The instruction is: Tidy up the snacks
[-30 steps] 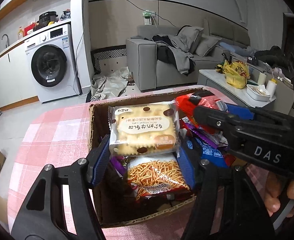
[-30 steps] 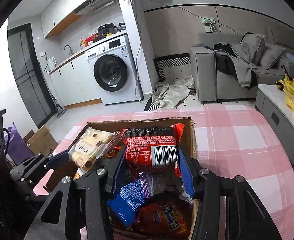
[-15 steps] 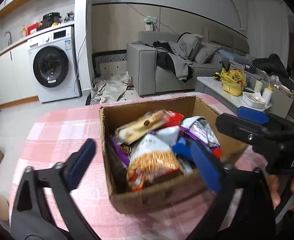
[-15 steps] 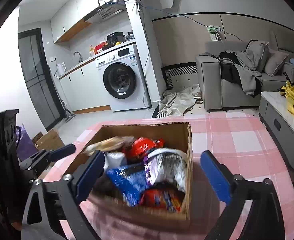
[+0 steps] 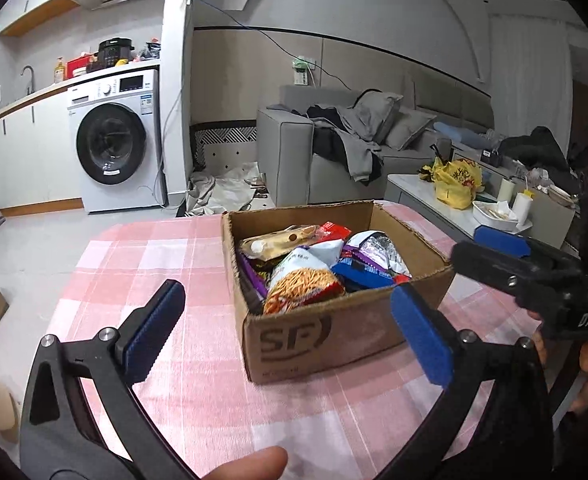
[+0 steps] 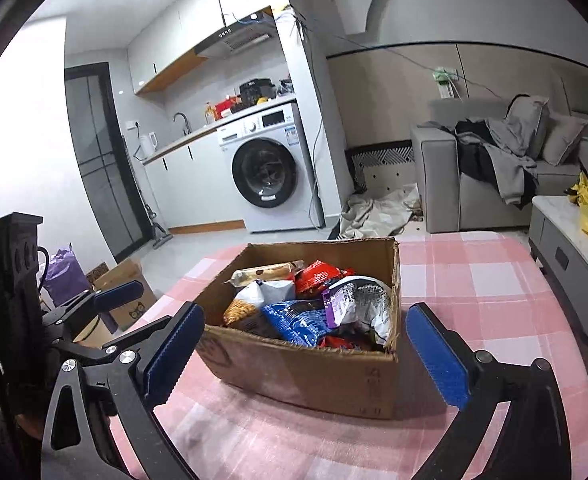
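Sitting on the pink checked worktop (image 5: 182, 360), the cardboard box (image 5: 334, 332) looks light but stiff-walled; judged best gripped by its rim or pushed at the base. Open cloth lies on both sides of the box and in front of it; its far wall stands near the worktop's rounded edge. Inside the box, crinkly snack packets (image 6: 314, 308) heap loosely, likely light, soft and slippery, so pinch a sealed end. Left gripper (image 5: 290, 328) and right gripper (image 6: 306, 344) hover before the box, jaws spread wide, empty.
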A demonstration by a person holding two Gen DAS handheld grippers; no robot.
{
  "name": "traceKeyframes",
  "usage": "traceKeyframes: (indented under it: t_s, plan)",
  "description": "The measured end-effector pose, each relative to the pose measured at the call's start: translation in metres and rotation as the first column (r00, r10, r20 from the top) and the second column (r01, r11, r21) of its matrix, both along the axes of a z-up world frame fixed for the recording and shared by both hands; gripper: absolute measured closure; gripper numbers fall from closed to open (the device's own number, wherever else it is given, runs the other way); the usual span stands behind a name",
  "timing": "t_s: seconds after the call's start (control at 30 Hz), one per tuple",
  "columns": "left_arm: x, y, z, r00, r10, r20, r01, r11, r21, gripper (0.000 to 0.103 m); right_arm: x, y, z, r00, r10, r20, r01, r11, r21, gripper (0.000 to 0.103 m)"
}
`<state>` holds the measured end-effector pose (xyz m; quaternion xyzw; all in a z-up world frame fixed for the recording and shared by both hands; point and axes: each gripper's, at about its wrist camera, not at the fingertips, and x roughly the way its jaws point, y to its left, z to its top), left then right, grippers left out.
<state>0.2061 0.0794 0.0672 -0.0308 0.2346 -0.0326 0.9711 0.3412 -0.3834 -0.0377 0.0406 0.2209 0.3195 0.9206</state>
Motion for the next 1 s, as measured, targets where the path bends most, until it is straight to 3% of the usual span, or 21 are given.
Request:
traceKeyframes:
  t_s: [0.37, 0.7, 1.0]
  plan:
    - [-0.057, 0.013, -0.024, 0.998, 0.057, 0.037, -0.055, 0.998, -0.040, 0.000, -0.032, -0.020, -0.027, 0.999, 0.010, 0.048, -0.009, 1.000, -0.006, 0.000]
    - [-0.062, 0.018, -0.047, 0.993, 0.094, 0.067, -0.091, 0.995, -0.045, 0.000, -0.041, -0.015, -0.048, 0.991, 0.000, 0.135, 0.006, 0.999, -0.045, 0.000]
    - [-0.060, 0.014, -0.053, 0.992, 0.095, 0.088, -0.093, 0.995, -0.027, 0.000, -0.039, -0.020, -0.048, 0.990, -0.003, 0.140, 0.006, 1.000, -0.021, 0.000]
